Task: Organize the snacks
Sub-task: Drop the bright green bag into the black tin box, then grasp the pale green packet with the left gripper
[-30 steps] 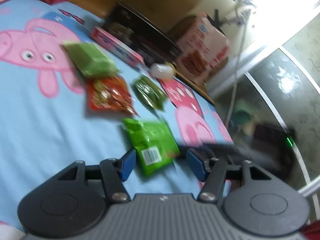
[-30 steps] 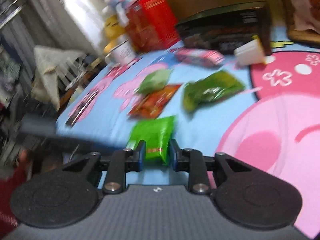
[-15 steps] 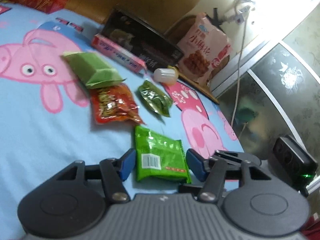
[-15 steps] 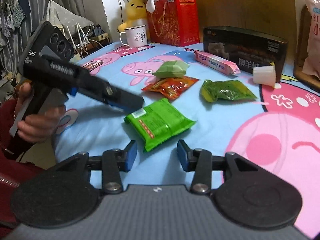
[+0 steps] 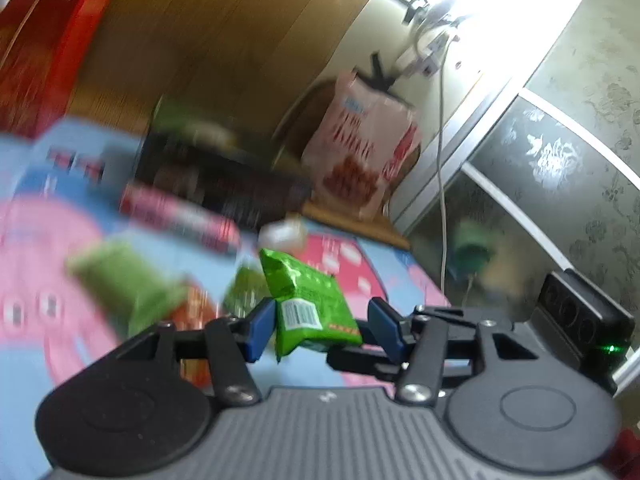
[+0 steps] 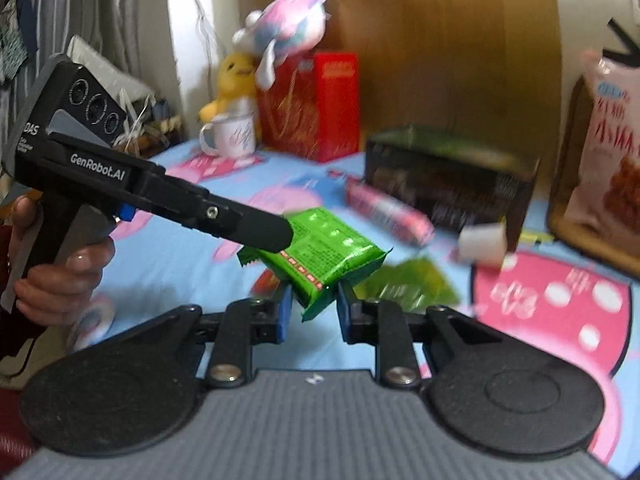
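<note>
A bright green snack packet [image 5: 312, 304] [image 6: 324, 248] hangs tilted above the blue pig-print sheet [image 6: 160, 260]. My right gripper [image 6: 314, 314] is closing, and its blue pads pinch the packet's lower corner. My left gripper [image 5: 322, 330] is closing around the packet's barcode end. Its left pad touches the edge, and a thin gap shows at its right pad. In the right wrist view a left finger [image 6: 256, 230] covers the packet's upper left, with a hand on the handle. Blurred on the sheet lie a pale green packet [image 5: 120, 276], a red packet [image 5: 192, 312] and a dark green packet [image 6: 408, 284].
A long pink box [image 6: 384, 212], a black box [image 6: 448, 176] and a small white cup [image 6: 480, 244] sit further back. A big pink snack bag [image 6: 608, 152] leans at the right. A red box [image 6: 316, 104], a mug [image 6: 232, 136] and plush toys [image 6: 280, 32] stand behind.
The green packet lay flat on the sheet before and now hangs above it. Both grippers have risen and rolled. The right jaws opened wider, then narrowed onto the packet's corner; the left jaws narrowed.
</note>
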A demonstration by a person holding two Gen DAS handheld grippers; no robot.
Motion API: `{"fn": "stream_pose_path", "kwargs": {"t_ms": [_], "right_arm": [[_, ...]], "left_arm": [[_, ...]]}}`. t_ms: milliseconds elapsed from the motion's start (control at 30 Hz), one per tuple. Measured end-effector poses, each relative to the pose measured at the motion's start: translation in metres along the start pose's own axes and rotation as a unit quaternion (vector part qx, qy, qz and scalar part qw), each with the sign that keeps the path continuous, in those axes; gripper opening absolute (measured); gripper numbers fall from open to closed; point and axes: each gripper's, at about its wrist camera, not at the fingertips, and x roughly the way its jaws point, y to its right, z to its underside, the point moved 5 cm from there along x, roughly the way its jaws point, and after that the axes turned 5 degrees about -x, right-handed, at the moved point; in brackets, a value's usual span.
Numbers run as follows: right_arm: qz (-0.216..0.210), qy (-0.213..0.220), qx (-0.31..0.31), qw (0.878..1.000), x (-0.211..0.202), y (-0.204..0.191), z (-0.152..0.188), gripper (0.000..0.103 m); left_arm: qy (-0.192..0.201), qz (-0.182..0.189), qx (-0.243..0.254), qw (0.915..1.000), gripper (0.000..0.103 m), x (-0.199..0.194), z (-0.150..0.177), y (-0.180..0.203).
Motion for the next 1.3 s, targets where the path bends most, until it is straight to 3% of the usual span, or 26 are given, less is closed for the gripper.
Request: {"fn": "stream_pose_path", "kwargs": {"t_ms": [233, 400, 567, 667, 833, 1000, 1167, 1300], "right_arm": [[0.05, 0.031, -0.004, 0.998, 0.022, 0.051, -0.043, 0.026], [0.087, 0.039, 0.026, 0.995, 0.046, 0.104, -0.064, 0.026], [0.143, 0.032, 0.064, 0.987, 0.076, 0.15, -0.068, 0.026], [0.185, 0.041, 0.078, 0.979, 0.075, 0.161, -0.064, 0.027], [0.18, 0.086, 0.115, 0.973, 0.037, 0.159, -0.047, 0.03], [0.158, 0.06, 0.161, 0.972, 0.025, 0.151, -0.01, 0.035], [0.083, 0.047, 0.217, 0.972, 0.021, 0.124, 0.015, 0.038], [0.034, 0.025, 0.202, 0.979, 0.036, 0.091, 0.014, 0.04]], "left_arm": [[0.03, -0.002, 0.046, 0.9985, 0.051, 0.039, -0.072, 0.008], [0.022, -0.02, 0.049, 0.9984, 0.051, 0.086, -0.108, -0.006], [-0.001, -0.068, 0.053, 0.9962, 0.053, 0.145, -0.125, -0.024], [-0.007, -0.109, 0.065, 0.9919, 0.054, 0.16, -0.123, -0.031], [0.024, -0.078, 0.043, 0.9957, 0.054, 0.115, -0.111, -0.035], [0.046, -0.067, 0.015, 0.9966, 0.059, 0.055, -0.084, -0.044], [0.071, -0.108, 0.003, 0.9916, 0.059, -0.004, -0.044, -0.061], [0.061, -0.132, -0.041, 0.9885, 0.059, -0.026, -0.02, -0.086]]}}
